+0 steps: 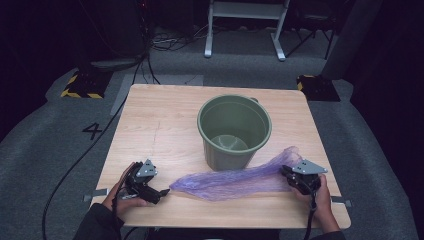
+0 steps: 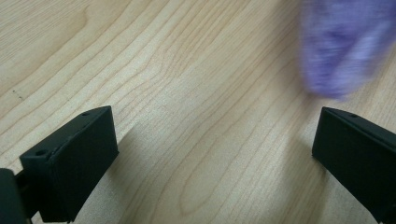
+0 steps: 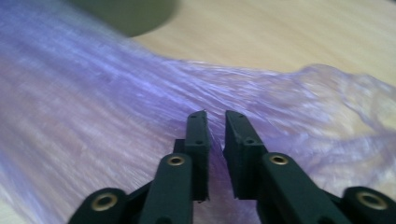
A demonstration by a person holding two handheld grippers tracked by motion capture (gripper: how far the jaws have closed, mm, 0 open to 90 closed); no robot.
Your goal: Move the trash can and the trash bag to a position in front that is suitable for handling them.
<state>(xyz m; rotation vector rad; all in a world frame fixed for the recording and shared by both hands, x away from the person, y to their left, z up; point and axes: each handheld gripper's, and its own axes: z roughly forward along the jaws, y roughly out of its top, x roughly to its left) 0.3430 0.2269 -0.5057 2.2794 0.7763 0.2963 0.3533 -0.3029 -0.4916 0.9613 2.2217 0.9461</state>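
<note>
A thin purple plastic bag (image 1: 235,179) lies stretched across the front of the wooden table (image 1: 165,120), in front of a green bucket (image 1: 234,131). My right gripper (image 1: 286,172) holds the bag's right end; in the right gripper view its jaws are nearly closed with the purple film (image 3: 116,112) pinched between them at the right gripper (image 3: 215,119). My left gripper (image 1: 161,193) rests at the front left, its jaws wide apart over bare wood. In the left gripper view the left gripper (image 2: 215,140) is open, and the bag's left tip (image 2: 345,46) lies just beyond its right jaw.
The empty bucket stands upright at the table's centre, and its base (image 3: 126,14) shows blurred at the top of the right gripper view. A white metal frame (image 1: 245,25) and cables lie on the grey floor beyond the table.
</note>
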